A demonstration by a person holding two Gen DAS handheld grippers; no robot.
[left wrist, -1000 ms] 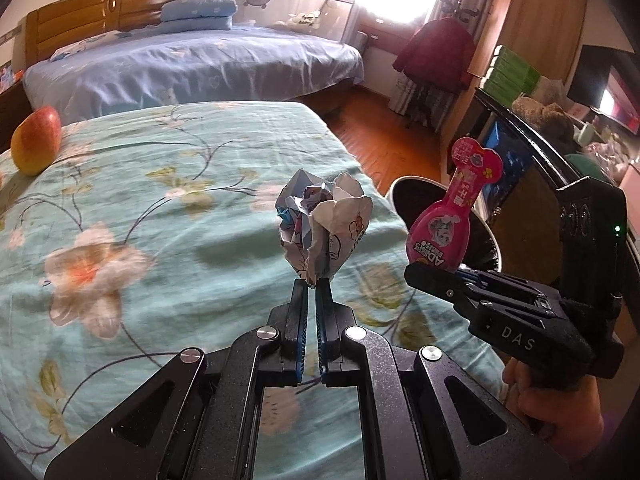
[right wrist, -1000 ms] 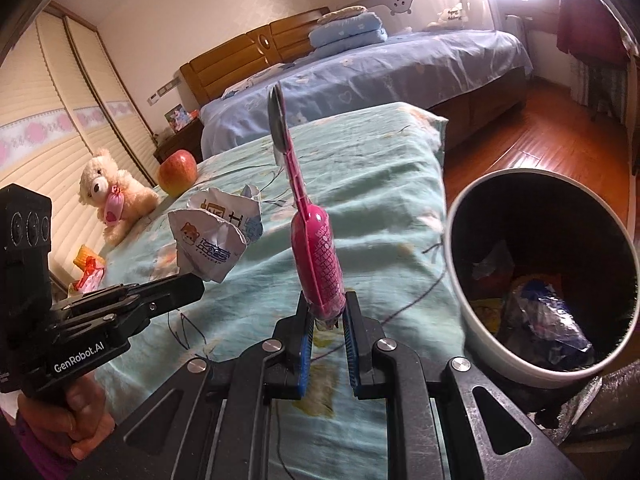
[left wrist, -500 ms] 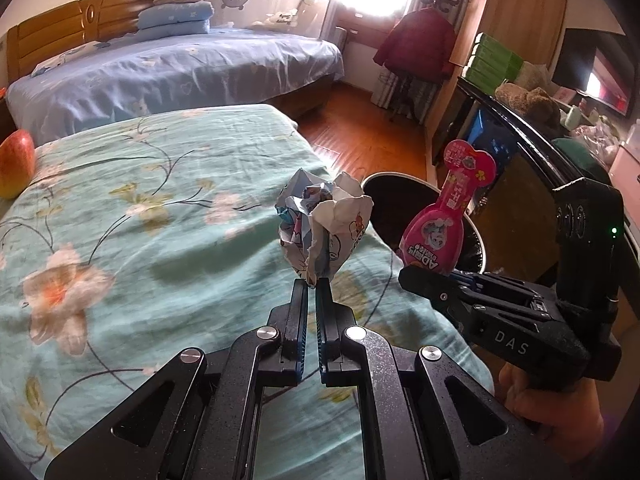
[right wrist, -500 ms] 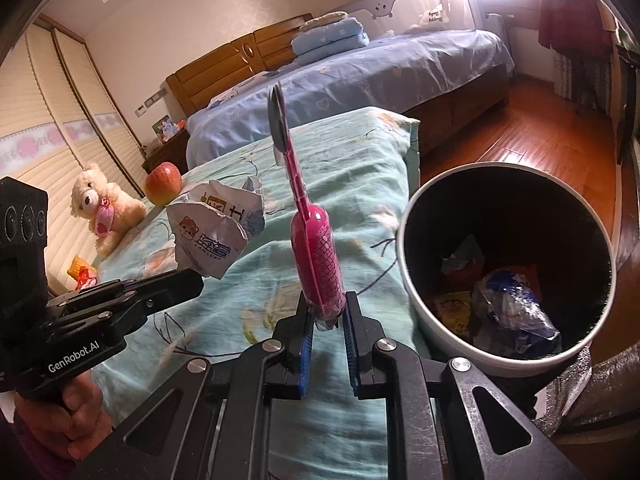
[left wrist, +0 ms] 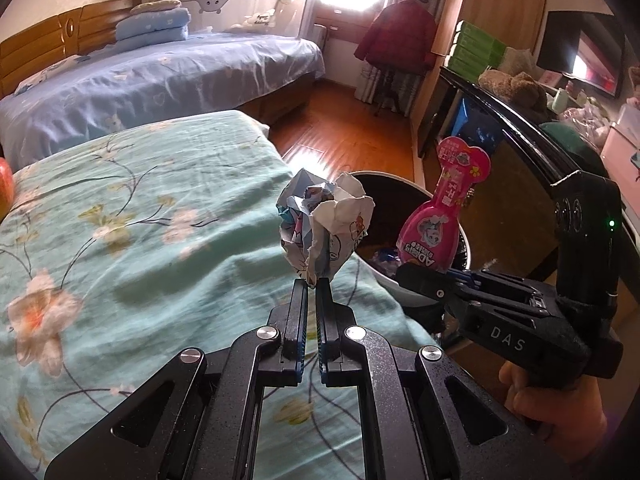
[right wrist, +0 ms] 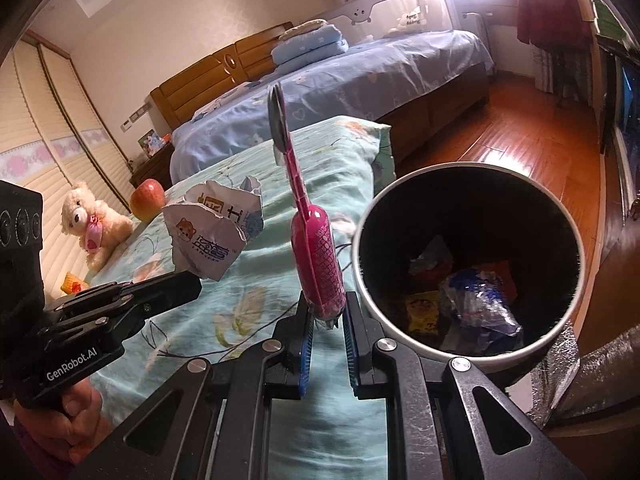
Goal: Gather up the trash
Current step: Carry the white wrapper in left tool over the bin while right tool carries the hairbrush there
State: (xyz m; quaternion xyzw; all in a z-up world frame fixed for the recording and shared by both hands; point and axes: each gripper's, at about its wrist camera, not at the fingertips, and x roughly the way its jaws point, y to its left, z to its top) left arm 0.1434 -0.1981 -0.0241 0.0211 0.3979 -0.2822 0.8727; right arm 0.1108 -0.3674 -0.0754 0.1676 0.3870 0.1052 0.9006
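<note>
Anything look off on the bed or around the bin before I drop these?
One oddity: an apple lies on the bedspread beside a teddy bear. The bin stands upright; nothing spilled.

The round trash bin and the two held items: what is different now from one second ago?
Both grippers have carried their loads toward the round white-rimmed trash bin, which now looks nearer and fuller in both views. Nothing was released: the left gripper remains shut on the crumpled printed paper wrapper, the right gripper on the flat pink plastic package.
</note>
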